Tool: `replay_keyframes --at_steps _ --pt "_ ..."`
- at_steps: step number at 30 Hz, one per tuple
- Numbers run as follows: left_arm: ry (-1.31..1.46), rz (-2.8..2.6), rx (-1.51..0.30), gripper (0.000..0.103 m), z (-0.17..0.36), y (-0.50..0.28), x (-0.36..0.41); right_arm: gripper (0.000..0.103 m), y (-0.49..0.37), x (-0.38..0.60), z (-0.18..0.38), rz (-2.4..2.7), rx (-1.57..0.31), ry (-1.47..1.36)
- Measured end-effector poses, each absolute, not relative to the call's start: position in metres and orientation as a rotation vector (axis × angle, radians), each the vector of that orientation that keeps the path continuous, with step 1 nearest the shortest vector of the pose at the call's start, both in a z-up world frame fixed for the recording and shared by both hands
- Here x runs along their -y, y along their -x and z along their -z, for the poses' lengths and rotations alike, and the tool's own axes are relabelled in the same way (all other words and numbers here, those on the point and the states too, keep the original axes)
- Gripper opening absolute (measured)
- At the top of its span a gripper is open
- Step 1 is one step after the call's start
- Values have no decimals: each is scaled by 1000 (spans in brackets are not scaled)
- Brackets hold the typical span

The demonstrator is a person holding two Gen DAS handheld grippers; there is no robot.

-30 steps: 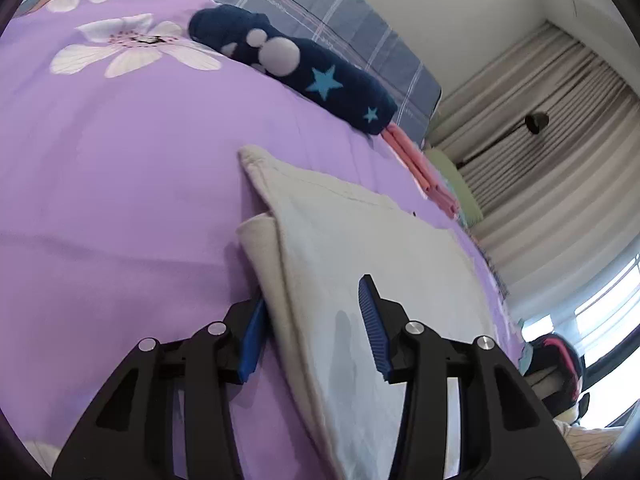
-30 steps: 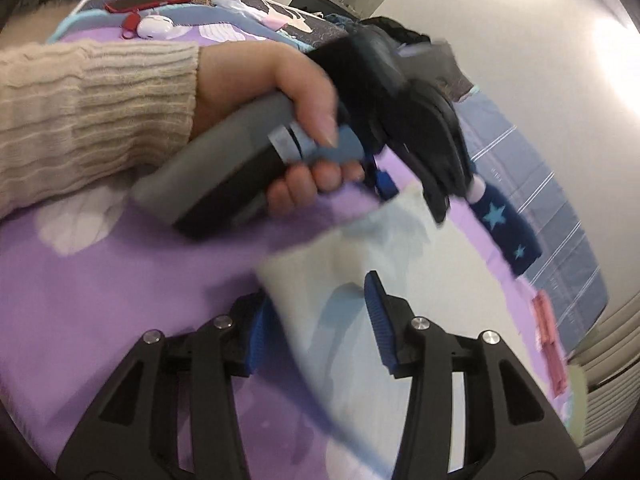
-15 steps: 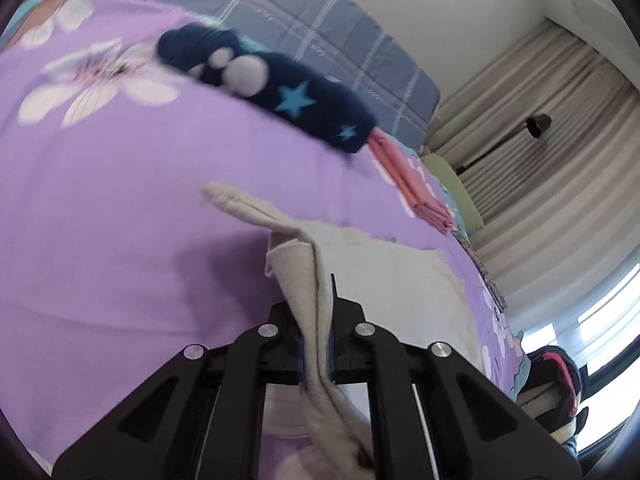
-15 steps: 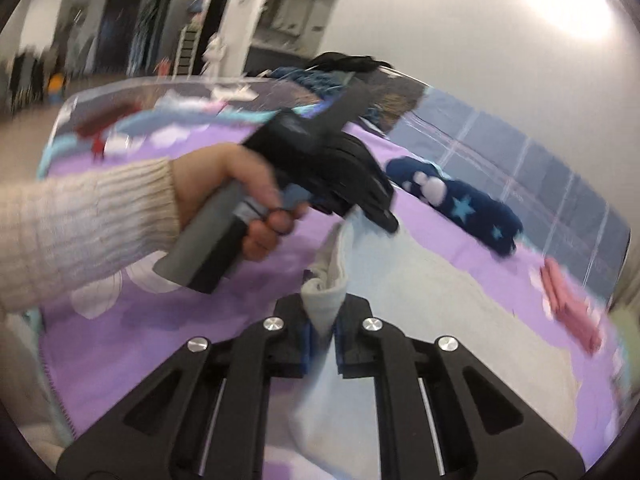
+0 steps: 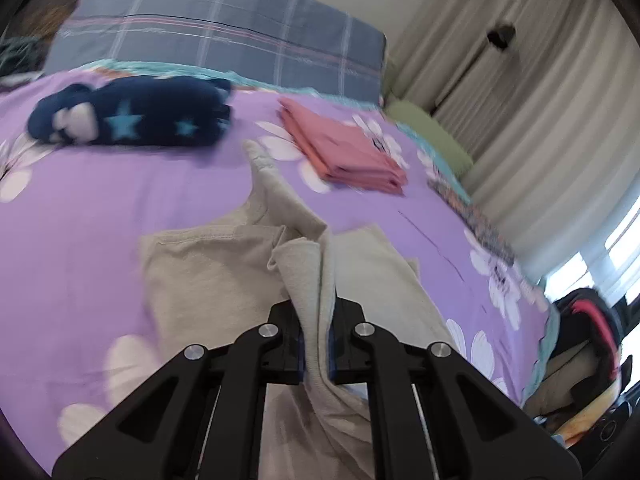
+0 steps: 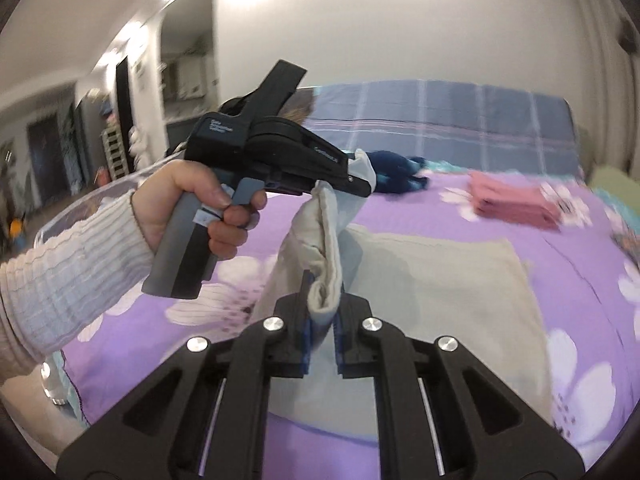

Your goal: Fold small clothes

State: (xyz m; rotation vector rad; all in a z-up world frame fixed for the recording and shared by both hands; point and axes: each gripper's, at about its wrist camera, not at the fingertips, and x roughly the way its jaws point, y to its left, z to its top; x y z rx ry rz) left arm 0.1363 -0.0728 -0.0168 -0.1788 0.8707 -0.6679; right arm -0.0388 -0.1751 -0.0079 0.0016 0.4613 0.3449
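Note:
A beige garment (image 5: 208, 276) lies partly on the purple flowered bedspread (image 5: 100, 200). My left gripper (image 5: 316, 344) is shut on one bunched edge of it and holds that edge up off the bed. My right gripper (image 6: 323, 332) is shut on another edge of the same garment (image 6: 440, 280). In the right wrist view the left gripper (image 6: 360, 184) shows above, with the lifted cloth hanging between the two grippers.
A folded pink garment (image 5: 344, 152) and a rolled navy star-print piece (image 5: 132, 116) lie farther up the bed, by a grey plaid pillow (image 5: 224, 32). A green pillow (image 5: 428, 136) and curtains are at right. A bag (image 5: 588, 344) sits past the bed's right edge.
Both grippers shut on the beige garment's edge and lifted it off the bed. The garment's near side now hangs raised between them.

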Motion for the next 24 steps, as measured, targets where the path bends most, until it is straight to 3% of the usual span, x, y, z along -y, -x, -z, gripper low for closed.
replay_keyframes --at_steps 9,18,21,23,24 --pt "-41 699 -950 7 37 -133 205 9 50 294 33 -240 -535 -227" --pt "-220 585 -1027 8 71 -140 267 9 49 346 65 -198 -604 -345" --pt "-219 568 -1023 18 73 -142 273 9 50 346 70 -205 -616 -353" --pt "-193 562 -994 36 66 -143 272 9 49 348 72 -211 -627 -366" --pt "-188 551 -970 40 61 -141 271 9 48 350 74 -215 -635 -378"
